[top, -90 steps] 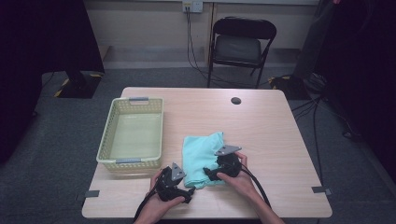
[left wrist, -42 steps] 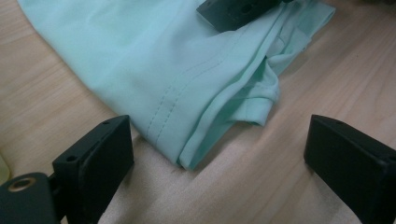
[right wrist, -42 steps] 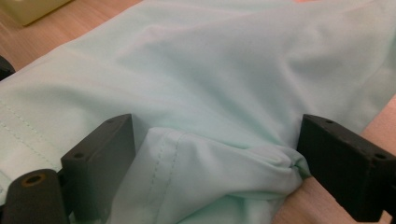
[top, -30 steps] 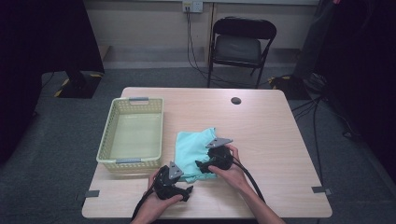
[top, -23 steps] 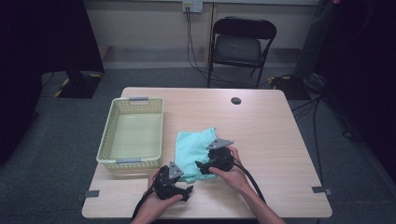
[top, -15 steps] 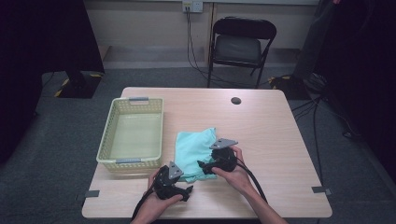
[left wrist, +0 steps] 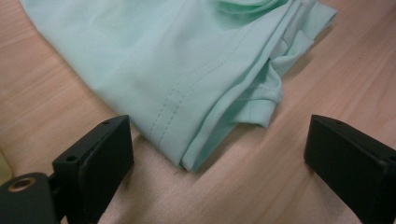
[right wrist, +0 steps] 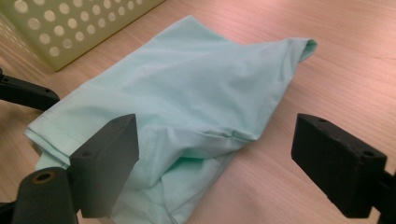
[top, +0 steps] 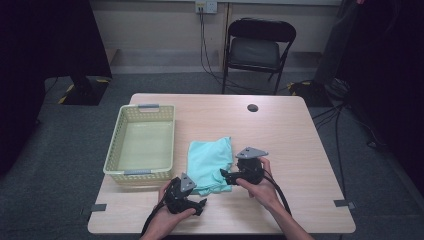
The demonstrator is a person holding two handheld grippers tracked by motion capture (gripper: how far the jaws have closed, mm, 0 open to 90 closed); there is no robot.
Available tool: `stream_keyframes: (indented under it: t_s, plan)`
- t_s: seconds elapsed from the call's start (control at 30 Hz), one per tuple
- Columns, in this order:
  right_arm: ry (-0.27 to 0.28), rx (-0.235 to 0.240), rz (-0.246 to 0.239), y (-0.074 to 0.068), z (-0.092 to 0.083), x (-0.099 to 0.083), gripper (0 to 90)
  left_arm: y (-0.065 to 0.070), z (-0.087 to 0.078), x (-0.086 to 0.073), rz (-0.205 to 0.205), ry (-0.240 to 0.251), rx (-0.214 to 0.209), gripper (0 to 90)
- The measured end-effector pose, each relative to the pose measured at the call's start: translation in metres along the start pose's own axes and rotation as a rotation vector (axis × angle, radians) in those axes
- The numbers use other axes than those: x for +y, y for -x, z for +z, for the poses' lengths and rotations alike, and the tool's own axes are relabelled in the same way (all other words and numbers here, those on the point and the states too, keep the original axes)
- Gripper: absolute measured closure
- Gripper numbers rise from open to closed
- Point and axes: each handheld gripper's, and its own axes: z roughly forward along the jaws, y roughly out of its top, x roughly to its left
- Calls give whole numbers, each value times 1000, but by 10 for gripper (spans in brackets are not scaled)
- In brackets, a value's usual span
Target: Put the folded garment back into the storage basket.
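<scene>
Wooden bench (top: 300,150), grey floor | folded mint cloth (top: 210,162) shifted basket-ward (top: 142,145) since three seconds back, now steady | left gripper (left wrist: 224,163) fingers spread wide, cloth corner between, ungripped | right gripper (right wrist: 219,163) fingers wide, empty, straddling cloth edge | fold looks finished, pickup likely next.

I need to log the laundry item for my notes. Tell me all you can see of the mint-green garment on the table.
The mint-green garment is thin, smooth fabric with stitched hems, folded into a rough rectangle with loose layered edges at its near end. It lies flat on the wooden table, just right of the yellow basket. The left gripper sits open at its near corner, and the right gripper is open at its right edge; neither grips it.
</scene>
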Motion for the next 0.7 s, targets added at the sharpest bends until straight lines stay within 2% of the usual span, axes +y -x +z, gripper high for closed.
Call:
stream_keyframes:
  t_s: [0.43, 0.7]
  plan:
    - [-9, -48, 41, 18, -21, -10, 123, 0, 0, 0, -1, 2, 0, 76]
    - [5, -86, 56, 26, -38, -17, 121, 0, 0, 0, -1, 3, 1, 76]
